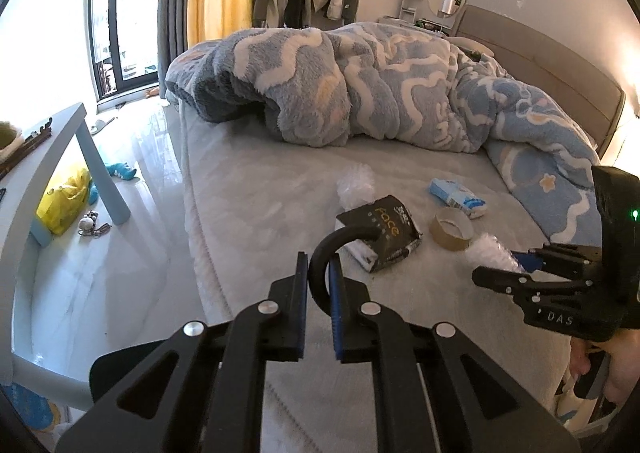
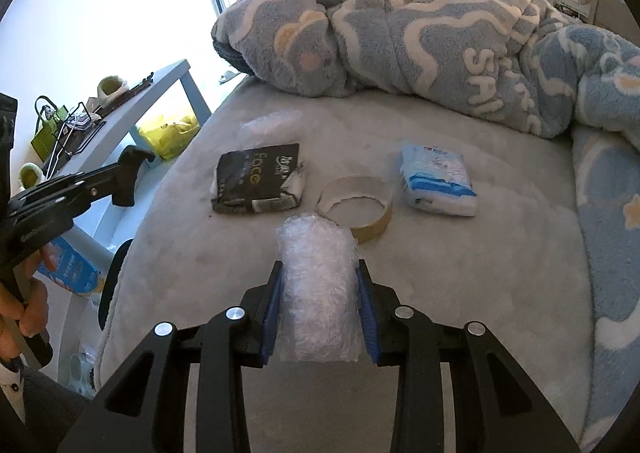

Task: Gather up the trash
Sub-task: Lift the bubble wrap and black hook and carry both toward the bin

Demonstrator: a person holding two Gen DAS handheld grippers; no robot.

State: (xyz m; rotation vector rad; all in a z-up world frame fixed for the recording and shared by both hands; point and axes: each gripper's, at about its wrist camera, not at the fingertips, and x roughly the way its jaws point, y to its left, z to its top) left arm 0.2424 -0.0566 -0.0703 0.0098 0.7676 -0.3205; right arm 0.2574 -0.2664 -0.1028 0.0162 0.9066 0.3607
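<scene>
The right gripper [image 2: 319, 313] is squeezing a roll of bubble wrap [image 2: 318, 293] between its two blue-padded fingers [image 2: 268, 317], holding it just above the grey bed sheet [image 2: 460, 293]. Taking the tape ring [image 2: 354, 205] as the landmark, the bubble wrap is sitting just in front of it, its far end nearly touching the ring's rim. A black tissue pack [image 2: 258, 179] is lying just to the left of the tape ring, and a blue-and-white tissue pack [image 2: 438, 181] is lying just to its right. A second clump of clear plastic [image 2: 268, 125] is resting behind the black pack, farther from the ring. A rumpled blue blanket [image 2: 420, 45] is piled well beyond the ring. The left gripper [image 1: 318, 293] is pinching a black curved handle [image 1: 324, 253] between its nearly closed fingers [image 1: 298, 293], well to the left of the ring, by the edge of the bed. A pale blue side table [image 2: 132, 121] is standing beyond that edge, with a yellow bag [image 2: 168, 133] under it.
</scene>
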